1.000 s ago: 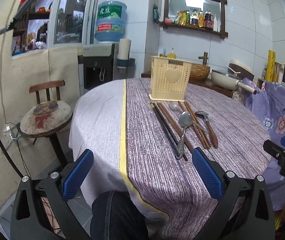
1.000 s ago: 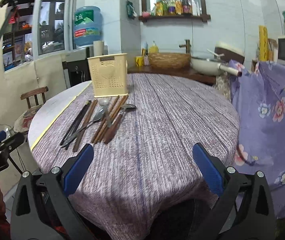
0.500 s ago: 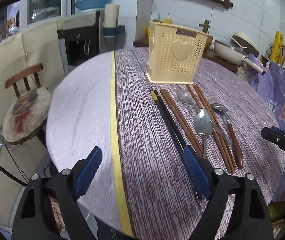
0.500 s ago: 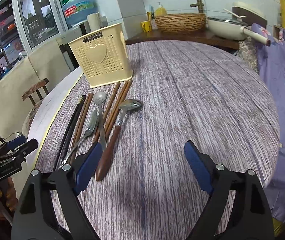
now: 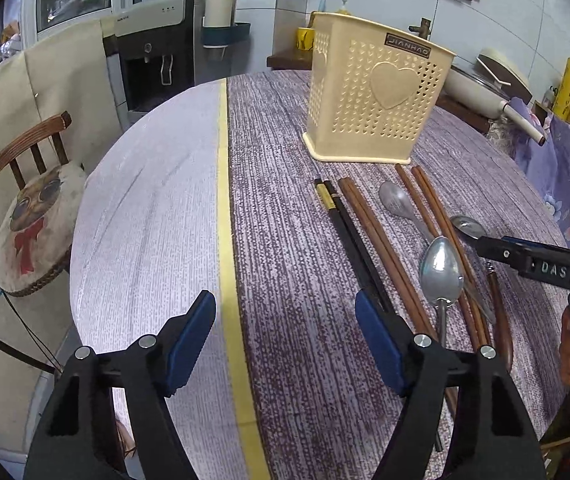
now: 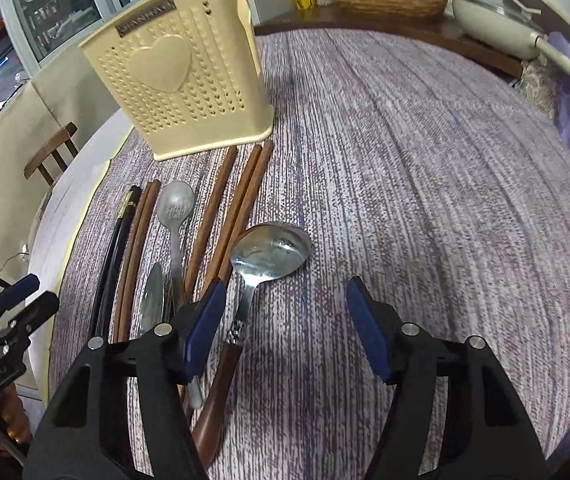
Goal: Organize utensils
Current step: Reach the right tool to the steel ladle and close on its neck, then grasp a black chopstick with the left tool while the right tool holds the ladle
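Both my tongs have come forward and tipped down over the desk (image 5: pixel 157 184) since a second ago, and the utensils now lie much nearer. My left tongs (image 5: pixel 285 336) hang above the purple striped cloth, with the yellow stripe (image 5: pixel 225 216) running between the blue pads; the jaws are closing, about half open, with no utensil between them, and the black chopsticks (image 5: pixel 349 232) run just beside the right-hand pad. My right tongs (image 6: pixel 285 328) are closing too, gripping nothing; the wooden-handled spoon (image 6: pixel 271 248) has its handle running under the left pad. Between the black pair and that spoon lie the brown chopsticks (image 6: pixel 213 208), a small metal spoon (image 6: pixel 175 206) and a large metal spoon (image 5: pixel 441 268), all side by side on the cloth, pointing toward the cream holder (image 6: pixel 181 72). That holder, perforated and marked with a heart, stands upright just beyond their far ends.
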`<state>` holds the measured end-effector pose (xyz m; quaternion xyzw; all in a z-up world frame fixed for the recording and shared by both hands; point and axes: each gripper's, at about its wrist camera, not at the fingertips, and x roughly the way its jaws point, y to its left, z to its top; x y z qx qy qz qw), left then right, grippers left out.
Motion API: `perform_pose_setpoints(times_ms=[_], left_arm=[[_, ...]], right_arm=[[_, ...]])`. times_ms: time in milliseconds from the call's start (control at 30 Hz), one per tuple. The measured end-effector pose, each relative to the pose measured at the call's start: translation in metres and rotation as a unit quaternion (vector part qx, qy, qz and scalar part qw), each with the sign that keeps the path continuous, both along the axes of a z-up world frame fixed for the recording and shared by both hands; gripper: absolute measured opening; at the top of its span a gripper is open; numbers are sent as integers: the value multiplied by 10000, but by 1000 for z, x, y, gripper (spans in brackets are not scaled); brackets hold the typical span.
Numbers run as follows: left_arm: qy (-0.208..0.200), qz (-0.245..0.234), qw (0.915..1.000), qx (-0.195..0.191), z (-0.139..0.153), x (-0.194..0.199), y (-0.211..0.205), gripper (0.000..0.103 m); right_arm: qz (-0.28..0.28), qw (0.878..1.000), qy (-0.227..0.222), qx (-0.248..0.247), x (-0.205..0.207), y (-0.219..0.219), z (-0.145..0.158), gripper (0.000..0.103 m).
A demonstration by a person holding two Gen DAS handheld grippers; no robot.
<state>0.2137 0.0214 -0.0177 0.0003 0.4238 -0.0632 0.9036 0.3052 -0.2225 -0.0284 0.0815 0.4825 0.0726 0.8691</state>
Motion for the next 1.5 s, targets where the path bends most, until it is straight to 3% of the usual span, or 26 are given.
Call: perform_pose_setpoints(times_ms=[367, 700, 833, 1400, 1500], left_arm=[[217, -175, 9996, 46, -5, 11, -5, 64], [428, -475, 9980, 12, -5, 33, -36, 51], [499, -445, 9975, 219, -13, 35, -43, 43], [597, -251, 9975, 287, -13, 40, -40, 35], [613, -287, 9967, 454, -14, 50, -47, 35]], right_arm=[[51, 9976, 14, -684, 21, 24, -1, 48], [52, 9987, 3, -512, 16, 11, 0, 48], [33, 9988, -20, -483, 13, 8, 0, 48], [-10, 9982, -78, -601, 11, 9, 0, 48], [-56, 9983, -40, -576, 13, 9, 0, 48]])
